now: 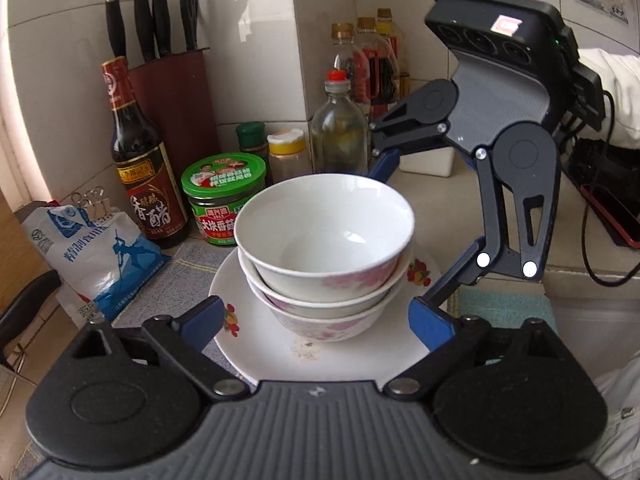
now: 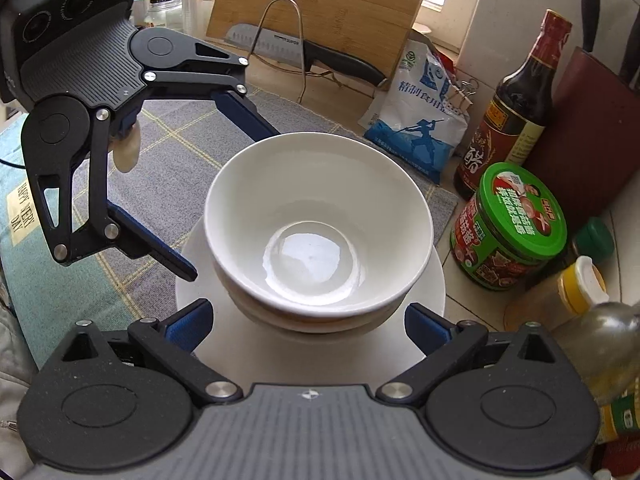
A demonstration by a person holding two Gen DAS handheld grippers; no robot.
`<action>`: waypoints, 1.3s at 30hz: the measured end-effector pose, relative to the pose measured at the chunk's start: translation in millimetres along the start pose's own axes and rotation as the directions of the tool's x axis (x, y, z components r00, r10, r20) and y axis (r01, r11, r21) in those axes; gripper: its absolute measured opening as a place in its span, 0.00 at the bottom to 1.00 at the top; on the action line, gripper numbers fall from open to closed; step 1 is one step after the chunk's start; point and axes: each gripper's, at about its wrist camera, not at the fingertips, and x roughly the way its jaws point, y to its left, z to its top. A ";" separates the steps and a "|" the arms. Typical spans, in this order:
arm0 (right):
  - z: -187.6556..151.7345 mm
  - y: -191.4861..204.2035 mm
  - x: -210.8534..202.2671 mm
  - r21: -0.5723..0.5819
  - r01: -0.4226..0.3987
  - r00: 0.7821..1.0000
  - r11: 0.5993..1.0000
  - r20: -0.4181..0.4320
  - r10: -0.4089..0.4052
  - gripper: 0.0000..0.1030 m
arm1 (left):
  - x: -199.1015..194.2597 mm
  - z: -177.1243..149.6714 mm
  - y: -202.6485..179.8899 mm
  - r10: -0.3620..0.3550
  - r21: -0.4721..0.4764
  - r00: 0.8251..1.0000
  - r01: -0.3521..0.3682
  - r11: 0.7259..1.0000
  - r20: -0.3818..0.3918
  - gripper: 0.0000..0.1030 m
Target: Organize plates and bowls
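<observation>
Three bowls (image 1: 324, 256) nested in one stack, sitting about centred on a white plate (image 1: 256, 344) with fruit print; plate on a checked grey mat (image 2: 168, 148) at the counter's condiment end. Stacked small-on-large, presumably to save space and keep the pile stable.

Left gripper (image 1: 316, 320) spread wide, blue pads either side of the stack's lower bowls, no contact visible, nothing held. Right gripper (image 2: 308, 322) likewise wide apart, pads flanking the stack just above the plate rim, clear of the ceramic, empty. Both aimed downward at the same pile from roughly opposite sides, so each shows up in the other's view.

Looks like a two-sided placing just finished, or a release: stack resting on its own, square, no tilt.

Vinegar bottle (image 1: 140, 152), green-lidded jar (image 1: 224, 200) and salt bag (image 1: 100, 256) crowded just beside the plate, hence little room for sliding that way. Knife block (image 1: 176, 92) behind them against the tiles.

Bottom bowl's foot partly hidden by the rims above; probably flat on the plate, hard to confirm.

Task seemingly near done for these pieces.
</observation>
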 end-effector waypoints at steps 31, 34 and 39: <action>-1.4 157.9 -112.7 0.731 0.490 0.776 0.474 -0.119 -0.620 1.00 | -133.5 6.7 -44.6 0.406 -0.340 0.906 -0.421 0.841 -0.119 0.96; -0.3 158.4 -113.4 0.733 0.487 0.776 0.475 -0.115 -0.620 1.00 | -133.8 6.9 -44.0 0.412 -0.347 0.903 -0.427 0.835 -0.120 0.96; 1.6 157.8 -113.7 0.731 0.485 0.777 0.480 -0.110 -0.619 1.00 | -133.6 7.0 -42.4 0.411 -0.352 0.903 -0.426 0.833 -0.121 0.96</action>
